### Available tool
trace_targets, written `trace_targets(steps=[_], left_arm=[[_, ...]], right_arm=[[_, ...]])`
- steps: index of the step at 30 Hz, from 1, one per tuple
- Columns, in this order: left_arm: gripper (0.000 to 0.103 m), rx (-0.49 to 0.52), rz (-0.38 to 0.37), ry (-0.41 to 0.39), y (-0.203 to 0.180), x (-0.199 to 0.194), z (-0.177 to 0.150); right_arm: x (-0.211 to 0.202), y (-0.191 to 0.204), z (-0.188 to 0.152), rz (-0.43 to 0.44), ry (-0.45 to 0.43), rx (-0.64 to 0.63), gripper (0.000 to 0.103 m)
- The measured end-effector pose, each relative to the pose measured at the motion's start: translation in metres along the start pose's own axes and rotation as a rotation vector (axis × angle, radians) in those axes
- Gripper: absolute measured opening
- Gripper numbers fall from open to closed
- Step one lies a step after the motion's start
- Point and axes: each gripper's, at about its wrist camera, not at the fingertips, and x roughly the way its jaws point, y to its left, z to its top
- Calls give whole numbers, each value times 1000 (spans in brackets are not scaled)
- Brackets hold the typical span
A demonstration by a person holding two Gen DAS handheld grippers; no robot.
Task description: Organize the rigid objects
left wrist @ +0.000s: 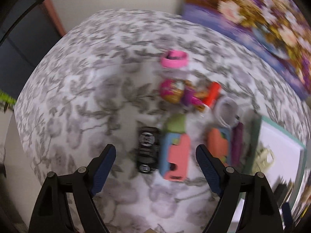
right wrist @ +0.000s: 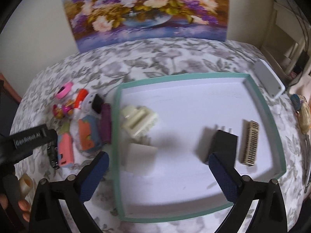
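Your left gripper (left wrist: 155, 167) and right gripper (right wrist: 158, 171) gape empty; tray (right wrist: 262, 104) holds black charger (right wrist: 223, 143) at 3 o'clock, cream piece (right wrist: 139, 121), maybe comb (right wrist: 250, 141).

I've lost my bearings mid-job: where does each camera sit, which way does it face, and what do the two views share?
Left wrist: on the left gripper, looking steeply down at the toy pile; only its open fingers show.
Right wrist: on the right gripper, looking down into the green-rimmed tray; its open fingers, the left gripper and a hand show.
Shared: pink ring, toy car, tray, floral tablecloth.
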Motion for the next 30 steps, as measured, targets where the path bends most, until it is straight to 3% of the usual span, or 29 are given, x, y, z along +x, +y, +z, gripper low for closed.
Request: trace_targets(steps=[4,13,22,30], left_arm=[[85,-51,-18,-9,19,-2,7],[85,-44,-83,-15,31,-6,18],[85,33,-27,-45,51,-10,31],[85,-1,-24,13,77,10,34]], right_arm=[[-3,10,0,35,-5,-6,103],[-7,36,4,55,-27,-39,103],[1,71,16,141,4,-35,103],[20,114,10,178,31,-97,103]])
